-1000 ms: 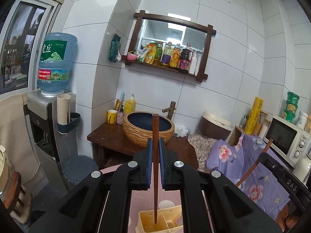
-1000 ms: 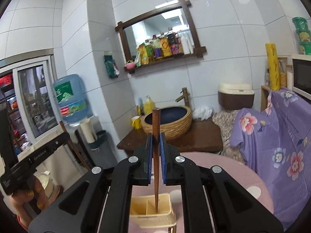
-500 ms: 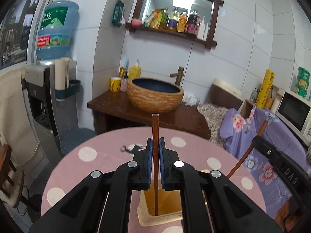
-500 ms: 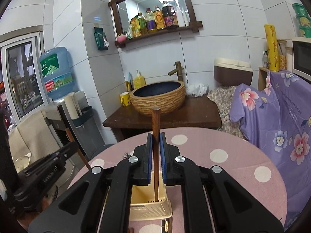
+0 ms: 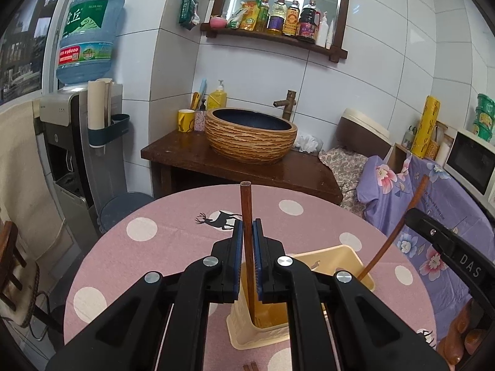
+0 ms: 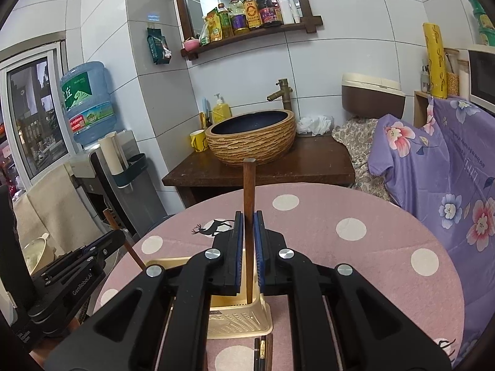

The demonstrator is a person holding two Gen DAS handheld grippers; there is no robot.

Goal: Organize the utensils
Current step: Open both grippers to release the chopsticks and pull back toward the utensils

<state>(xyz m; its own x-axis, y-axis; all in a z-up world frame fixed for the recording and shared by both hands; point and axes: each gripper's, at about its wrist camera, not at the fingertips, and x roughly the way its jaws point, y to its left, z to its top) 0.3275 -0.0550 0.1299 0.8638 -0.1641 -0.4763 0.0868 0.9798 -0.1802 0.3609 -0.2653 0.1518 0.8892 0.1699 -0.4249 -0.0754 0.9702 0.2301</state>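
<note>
Tiled walls and a basin stand back a round pink polka-dot bench (image 5: 173,244). On it, a cream utensil basket (image 6: 235,318) receives two brown wooden chopsticks. Left tongs (image 5: 246,258) are clamped on one chopstick (image 5: 246,204), right tongs (image 6: 247,256) on the other (image 6: 249,185); both tips dip inside. Each looks light, stiff and smooth, likely best pinched mid-shaft. More chopsticks (image 6: 262,352) lie beside the basket.

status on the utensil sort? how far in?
Done: nothing visibly loose in the yellow holder yet. In hand: left claw and right claw each grip a brown chopstick, tips inside the holder. Left: release both; dark utensils remain on the table.
</note>
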